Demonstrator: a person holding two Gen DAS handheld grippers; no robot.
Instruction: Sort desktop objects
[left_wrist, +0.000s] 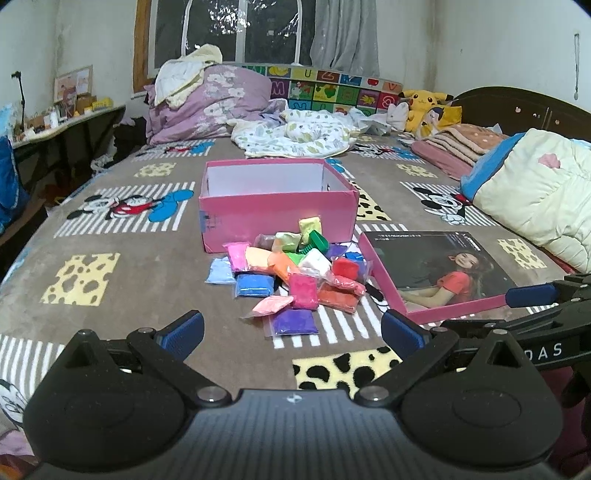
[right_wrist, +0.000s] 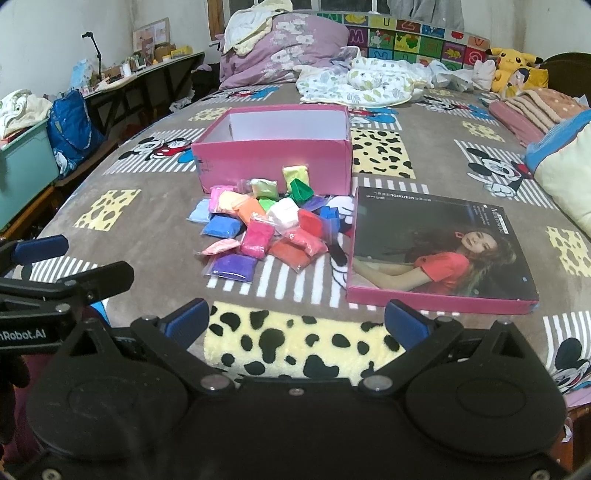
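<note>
A pile of small coloured clay packets (left_wrist: 295, 275) (right_wrist: 266, 229) lies on the bed, just in front of an open pink box (left_wrist: 277, 203) (right_wrist: 273, 151). A green plastic tool (left_wrist: 316, 242) (right_wrist: 301, 189) sits on top of the pile. The box lid (left_wrist: 439, 271) (right_wrist: 439, 251), printed with a woman in an orange top, lies flat to the right of the pile. My left gripper (left_wrist: 291, 330) is open and empty, short of the pile. My right gripper (right_wrist: 297, 319) is open and empty, short of the pile and the lid.
The bed carries a grey Mickey Mouse blanket (left_wrist: 122, 229). Quilts and pillows (left_wrist: 207, 103) are heaped at the far end, and a folded cream quilt (left_wrist: 535, 195) lies at the right. A cluttered side table (right_wrist: 147, 70) and a blue bag (right_wrist: 70, 125) stand to the left.
</note>
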